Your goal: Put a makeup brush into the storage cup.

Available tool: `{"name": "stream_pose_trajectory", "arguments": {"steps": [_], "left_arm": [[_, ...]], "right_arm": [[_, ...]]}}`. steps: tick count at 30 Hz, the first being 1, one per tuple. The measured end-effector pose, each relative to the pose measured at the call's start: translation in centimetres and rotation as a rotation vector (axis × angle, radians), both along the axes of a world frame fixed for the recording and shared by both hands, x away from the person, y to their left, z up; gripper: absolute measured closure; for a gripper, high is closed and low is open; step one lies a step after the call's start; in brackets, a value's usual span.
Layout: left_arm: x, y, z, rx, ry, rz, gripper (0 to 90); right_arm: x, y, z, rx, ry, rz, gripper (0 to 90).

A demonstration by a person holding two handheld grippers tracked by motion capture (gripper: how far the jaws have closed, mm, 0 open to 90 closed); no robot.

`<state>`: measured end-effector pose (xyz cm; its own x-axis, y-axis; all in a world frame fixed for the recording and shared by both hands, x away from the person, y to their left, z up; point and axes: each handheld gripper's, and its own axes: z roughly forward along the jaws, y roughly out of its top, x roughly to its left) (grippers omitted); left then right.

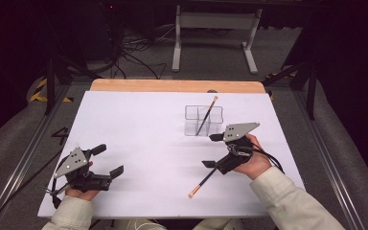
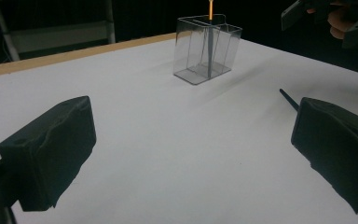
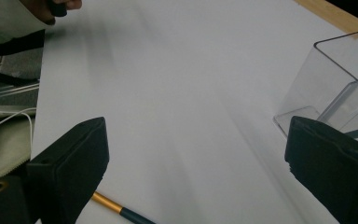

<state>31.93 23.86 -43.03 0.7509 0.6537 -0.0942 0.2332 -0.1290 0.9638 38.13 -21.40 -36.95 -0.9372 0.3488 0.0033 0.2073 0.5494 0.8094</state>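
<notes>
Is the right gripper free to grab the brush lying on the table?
Probably yes: the right gripper hovers open right above the brush, with nothing between them; the clear holder stands farther back.

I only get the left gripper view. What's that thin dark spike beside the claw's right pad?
Observer: The dark end of a second brush. The high view shows it lying flat on the table, pale end toward the near edge.
Operator: Is anything holding it?
Observer: No. The right claw hangs open over its dark end, not gripping.
Operator: And the stick in the clear box?
Observer: In the clear box, the boxed brush leans toward the far edge and ends in a pale tip.
</notes>
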Motion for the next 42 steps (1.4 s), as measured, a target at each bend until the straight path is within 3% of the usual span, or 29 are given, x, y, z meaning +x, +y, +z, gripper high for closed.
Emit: {"name": "stream_pose_trajectory", "arguments": {"steps": [24,42], "left_arm": [[-0.1,0.2,-0.1,0.004,0.008,0.0,0.5],[-0.3,0.5,-0.1,0.012,0.009,0.011,0.5]], "right_arm": [[0.8,1.5,-0.1,-0.178,0.064,0.074,8.7],[1.5,2.2,-1.4,-0.291,0.122,0.141,17.6]]}}
